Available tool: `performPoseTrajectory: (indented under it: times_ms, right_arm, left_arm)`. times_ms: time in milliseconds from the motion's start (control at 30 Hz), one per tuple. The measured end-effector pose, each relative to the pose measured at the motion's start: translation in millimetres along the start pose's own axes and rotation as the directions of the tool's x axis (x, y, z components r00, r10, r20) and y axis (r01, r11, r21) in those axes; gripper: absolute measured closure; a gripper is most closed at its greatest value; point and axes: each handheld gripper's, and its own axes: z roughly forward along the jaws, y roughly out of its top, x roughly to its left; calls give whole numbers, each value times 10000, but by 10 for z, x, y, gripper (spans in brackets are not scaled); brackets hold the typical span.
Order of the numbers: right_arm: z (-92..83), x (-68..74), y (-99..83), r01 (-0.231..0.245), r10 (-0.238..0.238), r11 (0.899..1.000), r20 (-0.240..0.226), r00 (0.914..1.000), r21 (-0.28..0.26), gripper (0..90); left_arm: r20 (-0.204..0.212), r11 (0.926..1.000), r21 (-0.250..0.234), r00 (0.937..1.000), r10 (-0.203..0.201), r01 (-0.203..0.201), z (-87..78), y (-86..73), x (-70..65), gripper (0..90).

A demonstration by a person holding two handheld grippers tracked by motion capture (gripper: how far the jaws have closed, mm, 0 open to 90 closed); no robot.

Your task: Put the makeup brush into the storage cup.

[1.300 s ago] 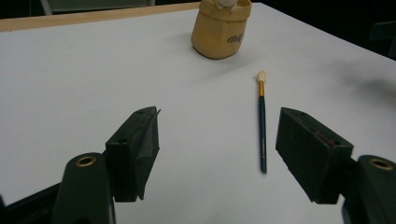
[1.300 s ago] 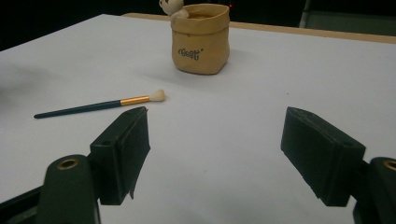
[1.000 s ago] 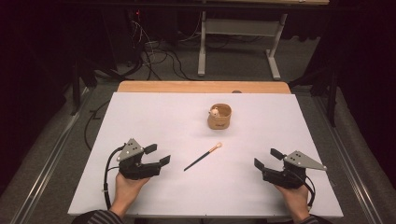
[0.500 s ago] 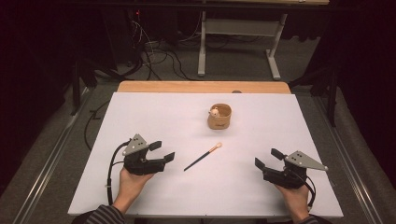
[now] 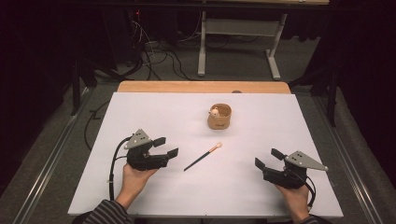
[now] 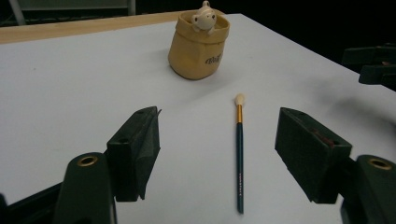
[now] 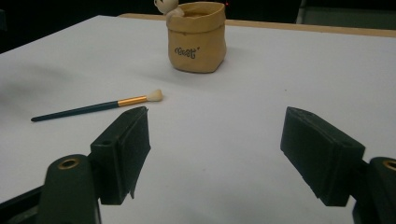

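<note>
A thin dark-handled brush (image 5: 202, 157) with a gold ferrule and pale tip lies flat on the white table (image 5: 154, 112), pointing up-right. Behind it stands a tan pouch-shaped cup (image 5: 219, 116) with a small bear figure at its rim. My left gripper (image 5: 166, 147) hovers open just left of the brush handle; in the left gripper view the brush (image 6: 239, 154) lies ahead between the jaws, right of centre, with the cup (image 6: 198, 44) beyond. My right gripper (image 5: 268, 158) is open at the front right; its own view has the brush (image 7: 95, 108) to the left and the cup (image 7: 196, 38) ahead.
A wooden strip (image 5: 203, 87) borders the table's far edge. Beyond it are a desk frame (image 5: 238, 44) and floor cables (image 5: 159, 53). Dark floor surrounds the table. The other gripper's jaws (image 6: 376, 66) show at the right edge of the left gripper view.
My left gripper has moved right and slightly forward, closing in on the brush handle. The right gripper has stayed almost still. Brush and cup have not moved.
</note>
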Motion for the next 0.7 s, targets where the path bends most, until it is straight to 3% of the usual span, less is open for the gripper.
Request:
performPoseTrajectory:
  times_ms: [700]
  right_arm:
    - [8,-14,-3,-127,127,9999,8,9999,62,258]
  left_arm:
    - [452,9996,128,9987,235,-241,210,157,-85,315]
